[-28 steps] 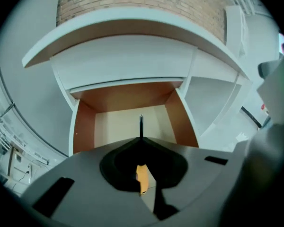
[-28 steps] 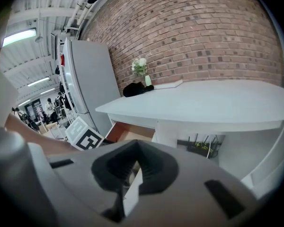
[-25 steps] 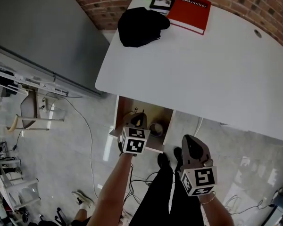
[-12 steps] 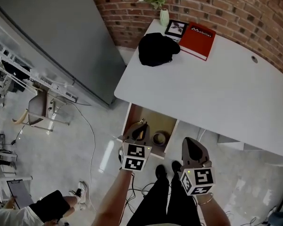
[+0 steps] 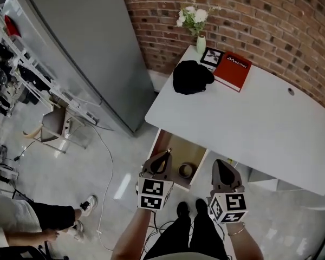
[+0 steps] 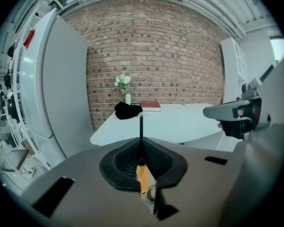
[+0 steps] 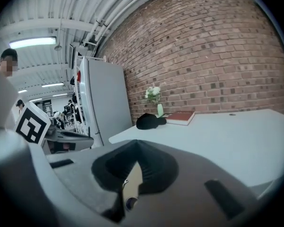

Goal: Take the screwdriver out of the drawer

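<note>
My left gripper (image 5: 164, 157) (image 6: 141, 140) is shut on the screwdriver (image 6: 141, 175). Its orange handle sits between the jaws and its black shaft (image 6: 141, 126) sticks out past the tips. The gripper hangs above the open wooden drawer (image 5: 176, 144) under the white table (image 5: 249, 118). My right gripper (image 5: 222, 166) (image 7: 134, 144) is to the right of the drawer, its jaws together with nothing between them. It also shows in the left gripper view, where this right gripper (image 6: 234, 113) is at the right.
A round object (image 5: 186, 170) lies in the drawer. On the table's far end are a black cloth (image 5: 192, 76), a red book (image 5: 233, 70), a picture frame (image 5: 212, 57) and a vase of flowers (image 5: 197, 25). A grey cabinet (image 5: 81, 47) stands left; a person (image 5: 21, 221) is bottom left.
Both grippers have risen, the left one lifting the screwdriver up out of the drawer. The head view has pulled back, showing more wall, flowers and floor.
</note>
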The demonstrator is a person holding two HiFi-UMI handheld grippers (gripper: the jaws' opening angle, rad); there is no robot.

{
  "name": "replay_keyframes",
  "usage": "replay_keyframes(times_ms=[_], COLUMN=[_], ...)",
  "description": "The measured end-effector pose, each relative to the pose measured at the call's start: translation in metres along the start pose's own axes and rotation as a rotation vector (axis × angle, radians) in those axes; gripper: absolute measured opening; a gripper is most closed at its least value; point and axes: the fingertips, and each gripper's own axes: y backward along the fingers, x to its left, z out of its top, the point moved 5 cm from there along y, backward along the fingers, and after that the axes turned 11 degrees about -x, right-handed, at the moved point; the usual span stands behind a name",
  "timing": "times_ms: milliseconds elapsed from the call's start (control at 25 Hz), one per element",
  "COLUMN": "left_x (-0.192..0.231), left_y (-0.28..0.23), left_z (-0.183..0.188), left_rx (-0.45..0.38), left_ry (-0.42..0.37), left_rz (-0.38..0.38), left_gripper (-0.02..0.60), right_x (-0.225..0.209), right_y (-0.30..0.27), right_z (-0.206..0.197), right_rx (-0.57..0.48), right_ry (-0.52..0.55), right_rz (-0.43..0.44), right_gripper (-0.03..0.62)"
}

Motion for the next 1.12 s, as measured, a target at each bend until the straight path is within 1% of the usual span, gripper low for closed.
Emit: replay_keyframes(times_ms=[600, 960, 1120], left_x=[0.019, 0.023, 0.026], left_y=[0.064, 0.092, 0.100], left_z=[0.048, 0.063, 0.064], left_rx=[-0.118, -0.164, -0.176], left_ry=[0.064, 0.086, 0.093], left_rz=[0.118, 0.176, 0.199], left_gripper=[0.001, 0.001, 0.001], right_x=[0.018, 0.028, 0.031], right_y=[-0.002, -0.001, 0.000], right_z=[0.045, 0.066, 0.069], right_rx=[-0.045, -0.061, -0.062], right_ry=[0.051, 0.101, 0.106], right_rz=[0.101, 0.177, 0.187], right_gripper=[0.002, 0.002, 0.002])
